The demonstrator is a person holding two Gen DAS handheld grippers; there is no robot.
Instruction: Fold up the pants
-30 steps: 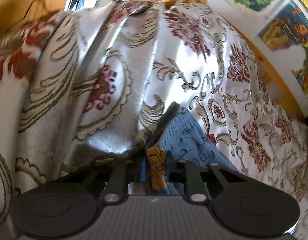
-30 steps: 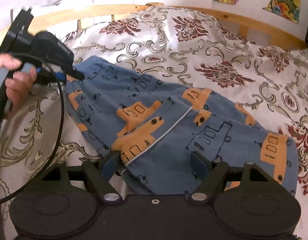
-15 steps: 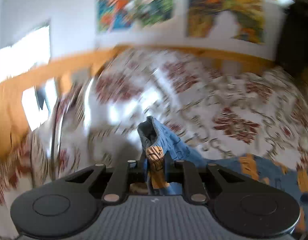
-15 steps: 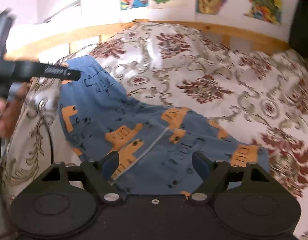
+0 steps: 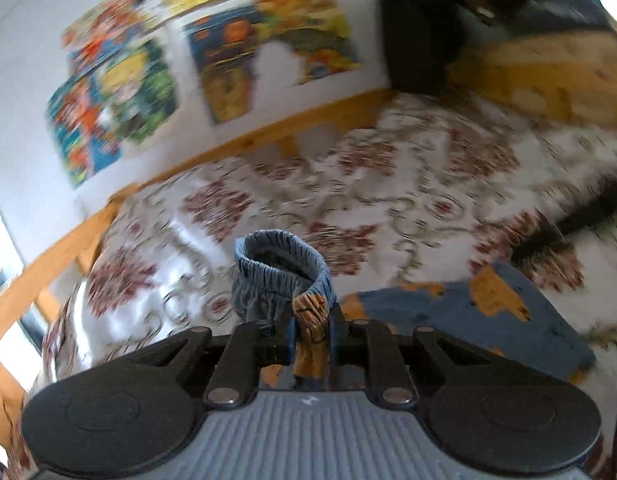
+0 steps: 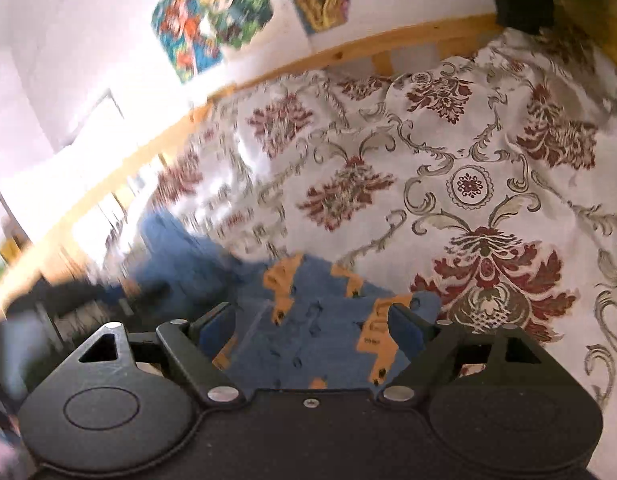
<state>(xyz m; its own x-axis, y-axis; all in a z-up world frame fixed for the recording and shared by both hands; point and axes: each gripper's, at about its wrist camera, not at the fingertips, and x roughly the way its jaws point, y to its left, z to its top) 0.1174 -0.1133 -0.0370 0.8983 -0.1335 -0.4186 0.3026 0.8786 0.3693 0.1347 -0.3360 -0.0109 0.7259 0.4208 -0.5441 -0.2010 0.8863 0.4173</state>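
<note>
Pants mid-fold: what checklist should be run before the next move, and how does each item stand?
1. Left gripper clamped on the pants waistband: ok.
2. Right gripper open, fingers straddling fabric: ok.
3. Right gripper actually touching the pants: cannot tell.
4. Landing spot on the bedspread free of objects: ok.
5. Pants lying flat for a clean fold: cannot tell, motion blur.
6. Views sharp enough to place the edge: not ok.

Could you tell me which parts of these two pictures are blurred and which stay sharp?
Left wrist view: wall posters and bedspread smear with motion, while the left tongs and the pinched pants stay crisp. Right wrist view: the left side streaks and washes out, the bedspread's right side and the right tongs are sharp.
</note>
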